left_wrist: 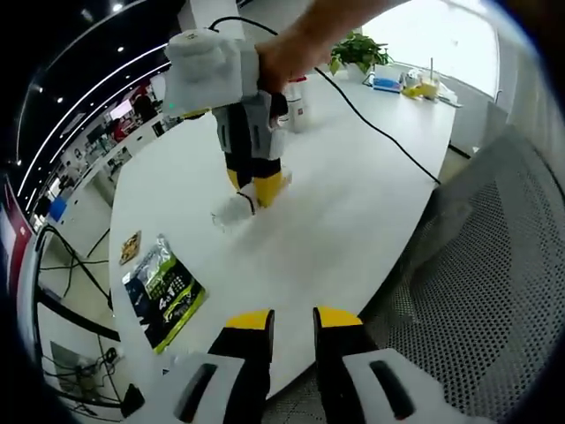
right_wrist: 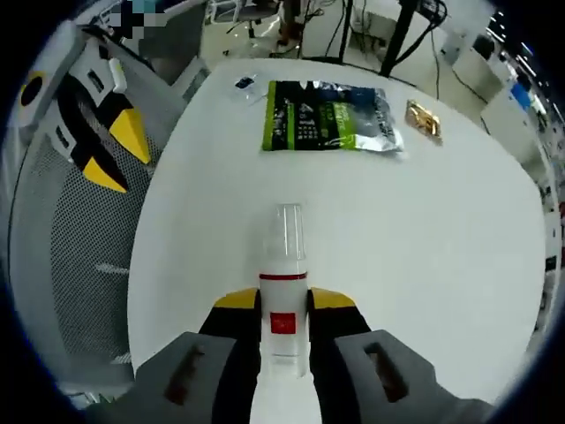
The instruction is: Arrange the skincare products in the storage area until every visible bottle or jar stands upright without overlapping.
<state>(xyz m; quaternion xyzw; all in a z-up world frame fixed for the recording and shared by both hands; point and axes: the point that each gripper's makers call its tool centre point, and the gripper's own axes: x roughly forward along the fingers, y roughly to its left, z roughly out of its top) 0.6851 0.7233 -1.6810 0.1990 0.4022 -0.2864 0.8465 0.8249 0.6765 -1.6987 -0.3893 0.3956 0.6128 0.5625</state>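
**Op A:** My right gripper [right_wrist: 283,305] is clamped on the slim white plastic bottle with a red band and clear cap [right_wrist: 283,291], lying along the jaws over the white tabletop [right_wrist: 459,247]. It looks light, smooth, likely slippery; I'd grip the body below the band, not the cap.

**Op B:** My left gripper [left_wrist: 292,320] hangs with jaws parted, holding nothing, beside the grey mesh chair [left_wrist: 494,291].

**Op A:** Farther off: the green-and-silver foil pouch [right_wrist: 328,117], then an open office.
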